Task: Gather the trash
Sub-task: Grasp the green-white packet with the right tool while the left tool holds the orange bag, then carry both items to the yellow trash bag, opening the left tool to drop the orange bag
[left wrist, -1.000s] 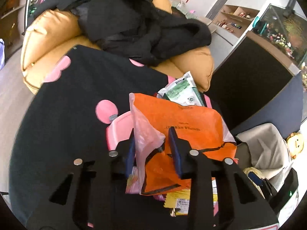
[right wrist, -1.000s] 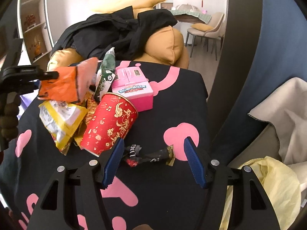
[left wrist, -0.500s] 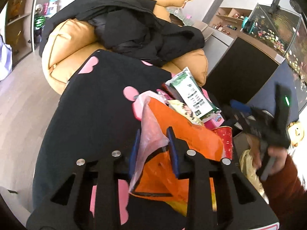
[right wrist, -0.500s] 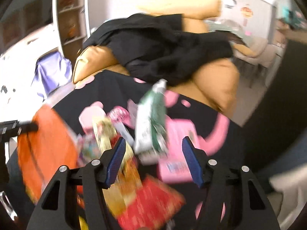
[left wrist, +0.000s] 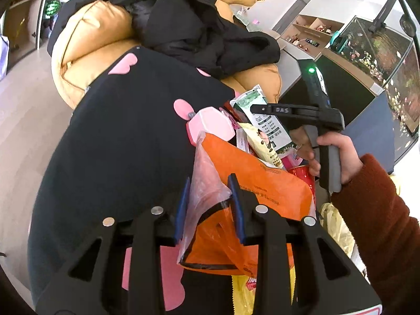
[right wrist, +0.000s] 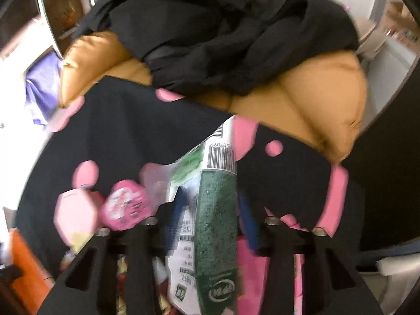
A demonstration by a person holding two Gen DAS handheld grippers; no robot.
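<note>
Left gripper [left wrist: 208, 204]: fingers pinched on the pink edge of the orange bag [left wrist: 252, 178], held up over the black cloth [left wrist: 126, 141]
Trash pile: pink lid [left wrist: 210, 126], yellow wrapper [left wrist: 263, 141], red cup [left wrist: 303, 174], all just behind the bag
Right gripper [right wrist: 211, 210]: closed onto the green-and-white pouch [right wrist: 210, 236], which stands upright between its fingers
Behind: black coat [right wrist: 223, 34] on the tan sofa [right wrist: 315, 97]

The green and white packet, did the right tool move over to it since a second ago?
Yes. The right tool moved from near the black wrapper up the black cloth toward the sofa, and now straddles the green and white packet.
</note>
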